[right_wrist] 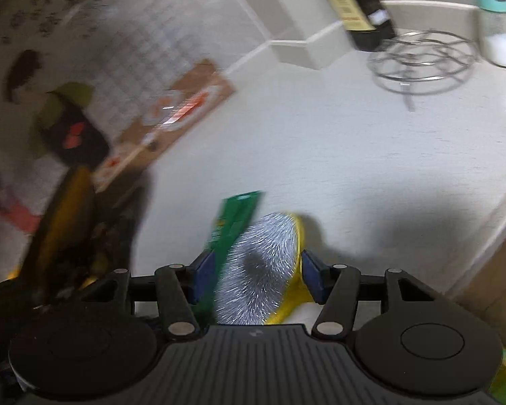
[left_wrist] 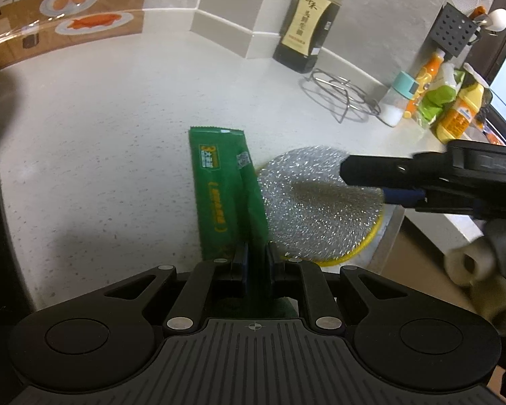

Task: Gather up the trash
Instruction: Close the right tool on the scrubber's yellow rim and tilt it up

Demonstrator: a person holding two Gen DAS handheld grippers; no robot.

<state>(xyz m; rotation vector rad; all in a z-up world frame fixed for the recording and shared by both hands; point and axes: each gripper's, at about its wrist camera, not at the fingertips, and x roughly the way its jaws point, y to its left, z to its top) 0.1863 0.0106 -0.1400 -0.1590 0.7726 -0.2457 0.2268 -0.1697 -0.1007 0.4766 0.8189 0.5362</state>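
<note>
A green snack wrapper (left_wrist: 222,189) sticks up from my left gripper (left_wrist: 256,253), whose blue pads are shut on its lower end above the white counter (left_wrist: 101,135). Right beside it is a round silver scouring pad (left_wrist: 320,202) with a yellow backing, lifted and tilted on edge. My right gripper (left_wrist: 364,184) reaches in from the right and clamps that pad's rim. In the right wrist view the scouring pad (right_wrist: 263,263) stands between the blue pads of the right gripper (right_wrist: 258,270). The green wrapper (right_wrist: 232,229) lies against the left pad.
A dark sauce bottle (left_wrist: 307,30), a wire trivet (left_wrist: 340,98), a teal-lidded shaker (left_wrist: 399,101) and cleaning bottles (left_wrist: 455,111) line the back right. The counter's edge (left_wrist: 394,229) drops off at the right. A dark blurred shape (right_wrist: 71,222) fills the right wrist view's left side.
</note>
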